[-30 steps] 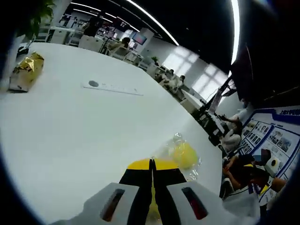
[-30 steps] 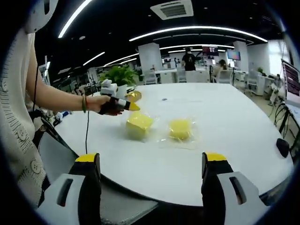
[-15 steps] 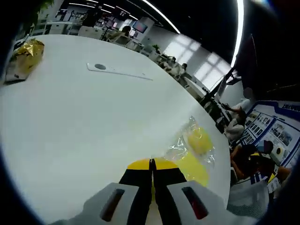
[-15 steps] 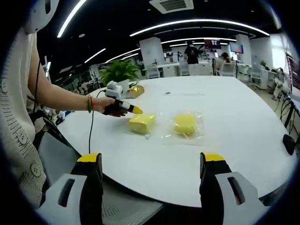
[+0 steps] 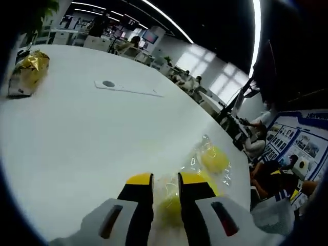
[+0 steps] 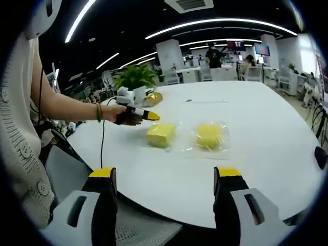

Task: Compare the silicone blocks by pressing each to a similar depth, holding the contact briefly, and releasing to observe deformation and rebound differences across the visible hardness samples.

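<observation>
Peeking between left tongs (image 5: pixel 165 180) — half-hidden yellow block (image 5: pixel 171 207).

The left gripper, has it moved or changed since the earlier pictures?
Yes. The left gripper was shut before and is now open. In the right gripper view its tip sits above the near block, close to where it was half a second ago.

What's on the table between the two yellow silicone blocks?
Nothing but clear wrapping: in the right gripper view, the square block and round block lie apart, with bare white table between.
</observation>
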Tool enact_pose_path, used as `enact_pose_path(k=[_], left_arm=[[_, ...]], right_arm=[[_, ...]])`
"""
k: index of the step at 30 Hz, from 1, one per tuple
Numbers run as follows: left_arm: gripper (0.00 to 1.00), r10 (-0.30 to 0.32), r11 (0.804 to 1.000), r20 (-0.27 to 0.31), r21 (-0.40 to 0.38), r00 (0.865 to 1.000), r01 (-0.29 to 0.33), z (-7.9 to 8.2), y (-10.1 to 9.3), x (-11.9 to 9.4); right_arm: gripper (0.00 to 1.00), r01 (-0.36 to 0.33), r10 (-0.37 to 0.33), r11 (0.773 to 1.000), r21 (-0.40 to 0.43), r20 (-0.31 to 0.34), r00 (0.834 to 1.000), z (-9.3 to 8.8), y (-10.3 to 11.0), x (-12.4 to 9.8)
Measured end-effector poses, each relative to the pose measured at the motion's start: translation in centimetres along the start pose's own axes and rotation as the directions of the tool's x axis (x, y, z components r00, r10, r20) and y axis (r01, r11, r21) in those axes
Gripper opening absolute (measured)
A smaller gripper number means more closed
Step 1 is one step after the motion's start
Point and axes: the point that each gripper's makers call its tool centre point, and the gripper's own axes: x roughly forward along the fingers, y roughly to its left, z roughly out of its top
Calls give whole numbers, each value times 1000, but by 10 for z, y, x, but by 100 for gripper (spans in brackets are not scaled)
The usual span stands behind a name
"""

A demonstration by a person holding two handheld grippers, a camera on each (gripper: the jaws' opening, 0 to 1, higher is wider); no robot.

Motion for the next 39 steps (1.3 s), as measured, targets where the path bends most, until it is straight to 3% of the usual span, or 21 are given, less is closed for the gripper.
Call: enact_pose_path(k=[2,8,13,17,25,30,39], left_arm=[[34,17,1000,9,9,1000,-17,2,-2,-7],[39,28,994,25,109,999,-30,2,-26,-34],[47,-27,992,64,129,998,19,-4,-57,-61],[51,-29,988,105,152,994,13,-6,-77,-84],[55,-39,983,226,184,973,-3,-3,-116,-124],[59,-45,967,242,254,969,-18,-9,-138,-142],[63,-29,942,200,332,979,-40,-43,-160,-159]], right_arm=[[72,-8,8,1000,-4,9,1000,4,2,0],[75,-32,33,999,-18,48,998,17,6,1],[77,-46,49,998,-40,70,996,24,9,2],[77,-73,77,996,-47,89,993,29,14,3],[75,-96,102,993,-70,97,990,36,11,1],[78,-107,114,992,-67,107,988,38,8,3],[81,-123,127,991,-48,93,987,35,9,1]])
